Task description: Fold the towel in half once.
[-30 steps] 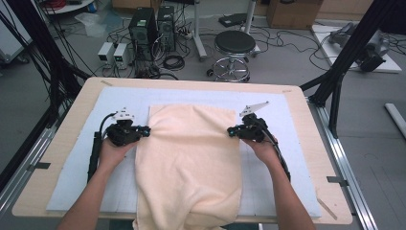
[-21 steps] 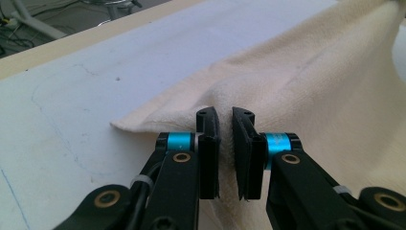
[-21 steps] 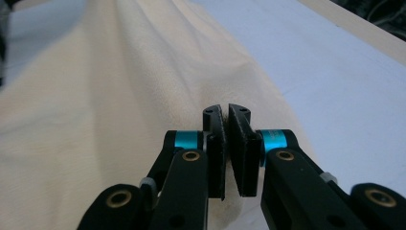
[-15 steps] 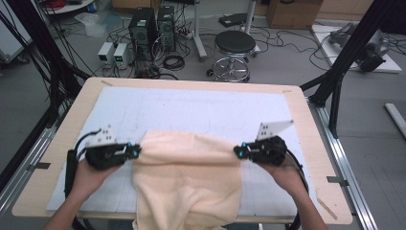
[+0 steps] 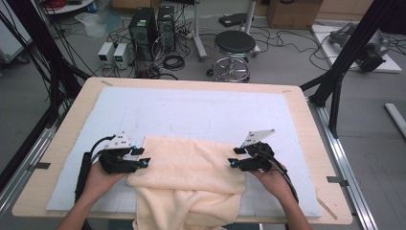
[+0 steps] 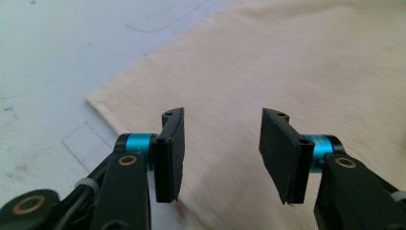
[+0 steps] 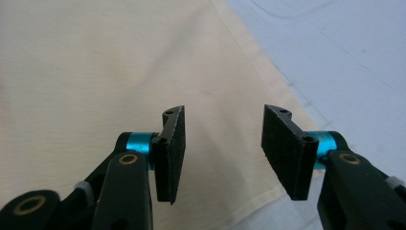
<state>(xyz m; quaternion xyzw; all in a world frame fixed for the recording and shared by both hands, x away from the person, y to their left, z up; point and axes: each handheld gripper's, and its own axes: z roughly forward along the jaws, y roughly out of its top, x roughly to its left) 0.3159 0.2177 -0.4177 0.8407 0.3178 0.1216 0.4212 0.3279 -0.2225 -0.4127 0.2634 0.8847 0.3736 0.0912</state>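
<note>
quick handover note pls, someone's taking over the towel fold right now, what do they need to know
Left gripper: jaws have just been opening, now apart, nothing between them, at the towel's left edge.
Right gripper: the same, jaws just opened and holding nothing, at the right edge.
Cream towel: lies on the white mat at the near side of the table, its far part folded back toward the person; its near end hangs over the table edge.
Done: first fold laid and released.
Left: probably smooth it, then fold again, perhaps bringing up the hanging end.
</note>
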